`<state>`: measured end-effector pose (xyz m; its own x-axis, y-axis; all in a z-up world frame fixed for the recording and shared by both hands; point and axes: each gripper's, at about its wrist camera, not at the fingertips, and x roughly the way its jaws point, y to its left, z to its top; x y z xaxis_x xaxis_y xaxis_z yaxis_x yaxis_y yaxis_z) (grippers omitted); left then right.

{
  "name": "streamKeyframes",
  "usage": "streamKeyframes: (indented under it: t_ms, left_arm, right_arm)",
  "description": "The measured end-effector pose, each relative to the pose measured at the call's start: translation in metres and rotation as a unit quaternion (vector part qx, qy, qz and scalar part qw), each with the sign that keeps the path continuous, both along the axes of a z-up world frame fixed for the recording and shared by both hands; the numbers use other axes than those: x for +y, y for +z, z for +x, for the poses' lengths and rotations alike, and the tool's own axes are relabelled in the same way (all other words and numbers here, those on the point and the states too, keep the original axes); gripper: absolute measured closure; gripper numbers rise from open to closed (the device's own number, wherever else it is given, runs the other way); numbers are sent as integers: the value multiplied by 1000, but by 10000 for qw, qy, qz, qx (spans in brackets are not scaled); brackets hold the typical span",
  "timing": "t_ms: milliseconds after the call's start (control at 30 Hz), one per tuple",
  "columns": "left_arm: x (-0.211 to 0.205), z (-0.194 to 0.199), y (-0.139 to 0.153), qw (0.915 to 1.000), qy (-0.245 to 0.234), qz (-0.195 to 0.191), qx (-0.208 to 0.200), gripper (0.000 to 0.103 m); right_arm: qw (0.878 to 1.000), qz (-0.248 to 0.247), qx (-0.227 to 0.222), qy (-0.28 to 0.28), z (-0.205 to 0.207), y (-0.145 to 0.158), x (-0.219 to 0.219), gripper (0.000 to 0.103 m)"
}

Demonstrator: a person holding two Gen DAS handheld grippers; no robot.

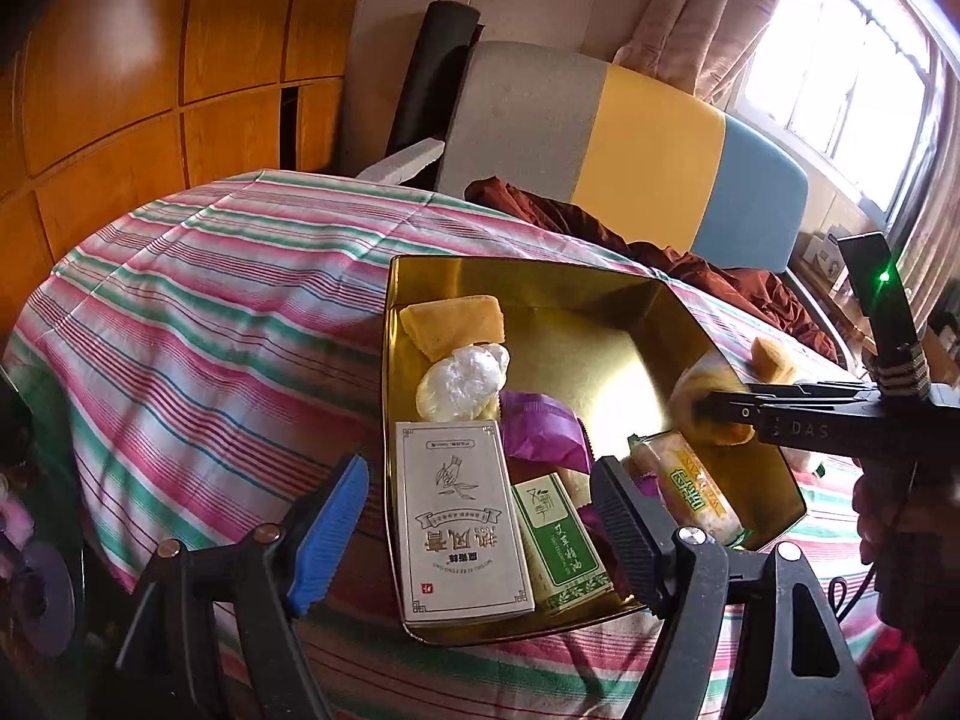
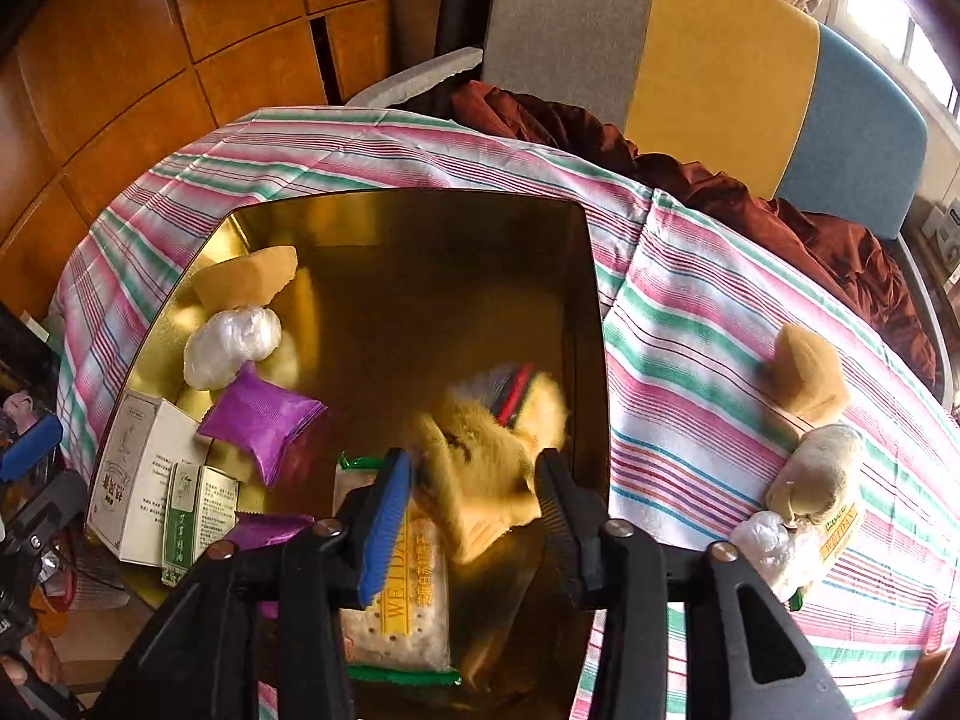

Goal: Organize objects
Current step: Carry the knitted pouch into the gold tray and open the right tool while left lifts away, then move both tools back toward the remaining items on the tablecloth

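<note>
A gold tin (image 1: pixel 540 282) (image 2: pixel 420 222) sits on the striped tablecloth (image 2: pixel 690 312). It holds a white box (image 1: pixel 462 516), a green box (image 1: pixel 558 540), a purple packet (image 2: pixel 264 426), a yellow sponge-like block (image 2: pixel 252 276), a white wrapped ball (image 2: pixel 231 345) and a cracker packet (image 2: pixel 408 600). My right gripper (image 2: pixel 474 462) (image 1: pixel 708 414) hangs over the tin's right side, jaws apart. A blurred soft yellow thing (image 2: pixel 480 474) lies loosely between them. My left gripper (image 1: pixel 480 480) stands open above the tin's near left corner, holding nothing.
On the cloth right of the tin lie a yellow block (image 2: pixel 804 372), a beige lump (image 2: pixel 816 468), a wrapped white ball (image 2: pixel 762 540) and a cracker packet (image 2: pixel 840 534). A brown cloth (image 2: pixel 750 198) and a grey-yellow-blue chair (image 2: pixel 720 48) stand behind; wooden cabinets (image 1: pixel 150 90) at left.
</note>
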<state>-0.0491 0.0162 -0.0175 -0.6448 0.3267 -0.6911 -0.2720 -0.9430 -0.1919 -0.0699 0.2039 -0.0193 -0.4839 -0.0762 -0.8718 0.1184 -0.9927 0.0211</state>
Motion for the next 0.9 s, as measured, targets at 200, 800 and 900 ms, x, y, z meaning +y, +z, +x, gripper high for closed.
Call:
streamKeyframes:
  t_ms: [200, 800, 900]
  left_arm:
    - [8, 3, -2, 9999, -81, -62, -9, 26]
    - [33, 18, 6, 9983, -302, -476, 157, 24]
    - [38, 22, 7, 9978, -385, -508, 179, 24]
  right_arm:
    - [10000, -30, 46, -20, 9, -1, 2, 49]
    - [9989, -86, 454, -125, 50, 12, 17, 34]
    - [9984, -73, 524, -190, 56, 17, 27, 34]
